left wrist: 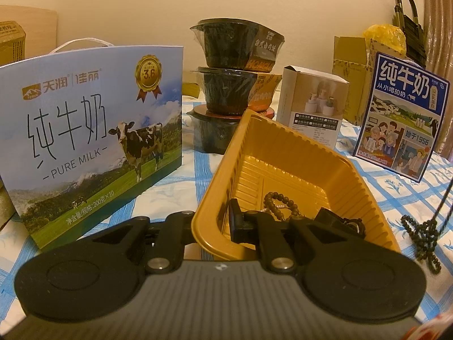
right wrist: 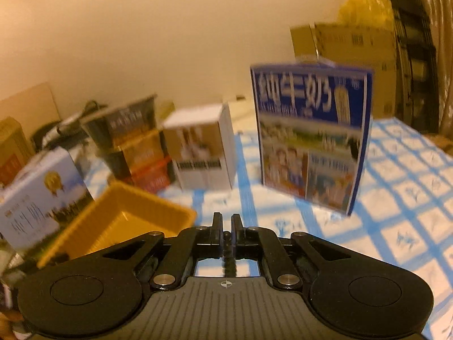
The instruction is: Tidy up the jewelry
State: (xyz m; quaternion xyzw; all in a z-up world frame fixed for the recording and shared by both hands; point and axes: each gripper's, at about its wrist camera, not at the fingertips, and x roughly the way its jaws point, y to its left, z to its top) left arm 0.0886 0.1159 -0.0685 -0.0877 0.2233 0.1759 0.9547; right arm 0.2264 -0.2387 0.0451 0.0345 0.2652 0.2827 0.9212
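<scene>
Gripping the near rim of the gold tray (left wrist: 286, 155), left gripper (left wrist: 223, 223) tilts it; a brown bead bracelet (left wrist: 279, 202) lies inside. Right view, blurred: right gripper (right wrist: 226, 226) jaws pinch a dark bead string (right wrist: 228, 257) w/ tray at left.

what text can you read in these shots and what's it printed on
Large milk carton: "天润 佳丽", "纯牛奶", "PURE MILK", "3.6" on the gold seal, "200克×10".
Blue milk box: "纯牛奶", "从小喝的奶", "始于1956".
Top black bowl: sleeve text only partly legible; not sure of the characters.
White box: print too small to read.
Right wrist view: all labels motion-blurred, unreadable.
</scene>
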